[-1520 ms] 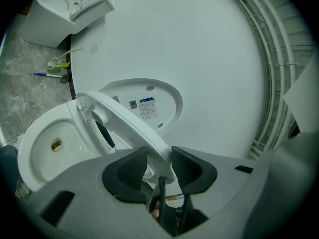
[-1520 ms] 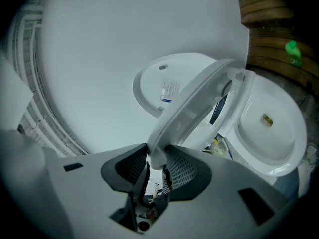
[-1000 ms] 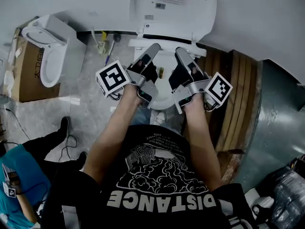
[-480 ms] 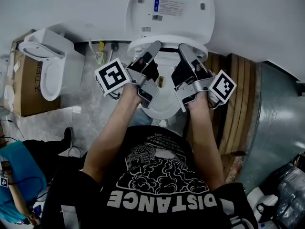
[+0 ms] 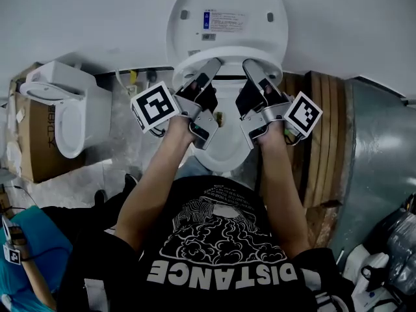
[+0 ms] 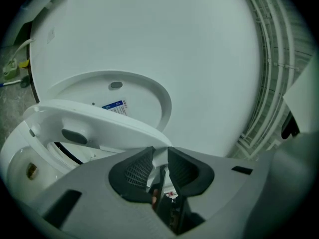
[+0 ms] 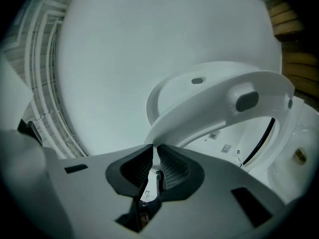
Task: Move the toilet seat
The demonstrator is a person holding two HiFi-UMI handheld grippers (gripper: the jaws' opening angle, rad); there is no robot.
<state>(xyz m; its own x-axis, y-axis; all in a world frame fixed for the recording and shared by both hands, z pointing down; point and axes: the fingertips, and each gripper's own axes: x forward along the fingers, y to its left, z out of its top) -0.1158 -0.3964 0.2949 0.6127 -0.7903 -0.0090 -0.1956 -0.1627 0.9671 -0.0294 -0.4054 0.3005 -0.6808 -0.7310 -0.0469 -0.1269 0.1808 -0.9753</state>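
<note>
Half-raised above the toilet bowl [image 5: 224,155], the toilet seat [image 6: 99,118] looks like stiff, light, slick hinged plastic, best held at its front rim, where the left claw [image 6: 158,156] and right claw [image 7: 154,153], jaws just closing in, each pinch its edge.

1. Black T-shirt [image 5: 221,239] at 6 o'clock, white "DISTANCE" lettering below a white cloud-swirl graphic.
2. Left gripper [image 5: 209,65] and right gripper [image 5: 252,65], flanking 12 o'clock: grey shells, black ribbed pads [image 6: 137,171].
3. Left marker cube [image 5: 155,106] at 10 o'clock, right marker cube [image 5: 303,114] at 2 o'clock: white faces, black squares, dark cables beneath.
4. Both pairs of jaws have just been closing, the toilet seat [image 6: 99,116] rim between the pads.
</note>
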